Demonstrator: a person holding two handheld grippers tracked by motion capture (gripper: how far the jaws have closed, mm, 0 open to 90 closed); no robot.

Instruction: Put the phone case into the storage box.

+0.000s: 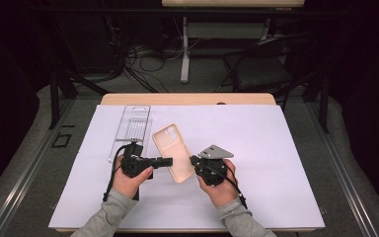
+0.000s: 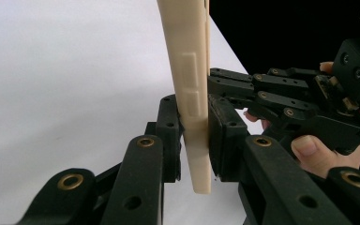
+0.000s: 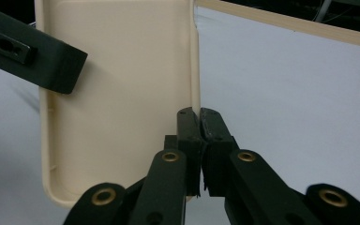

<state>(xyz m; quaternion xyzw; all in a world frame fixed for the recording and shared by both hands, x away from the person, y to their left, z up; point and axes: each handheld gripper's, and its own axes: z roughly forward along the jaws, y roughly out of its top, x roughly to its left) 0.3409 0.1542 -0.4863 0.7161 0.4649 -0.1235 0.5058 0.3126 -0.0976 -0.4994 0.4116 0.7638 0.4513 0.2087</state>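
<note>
The left gripper (image 1: 169,161) and right gripper (image 1: 193,160) each clamp an opposite long edge of the cream phone case (image 1: 172,150), holding it steady above the white table sheet (image 1: 256,163) beside the clear packaging tray (image 1: 133,124).

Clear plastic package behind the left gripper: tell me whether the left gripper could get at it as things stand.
Probably not yet. The left gripper is shut on the beige phone case, which the right gripper also pinches. The clear plastic package lies open on the white sheet; letting go comes first.
</note>
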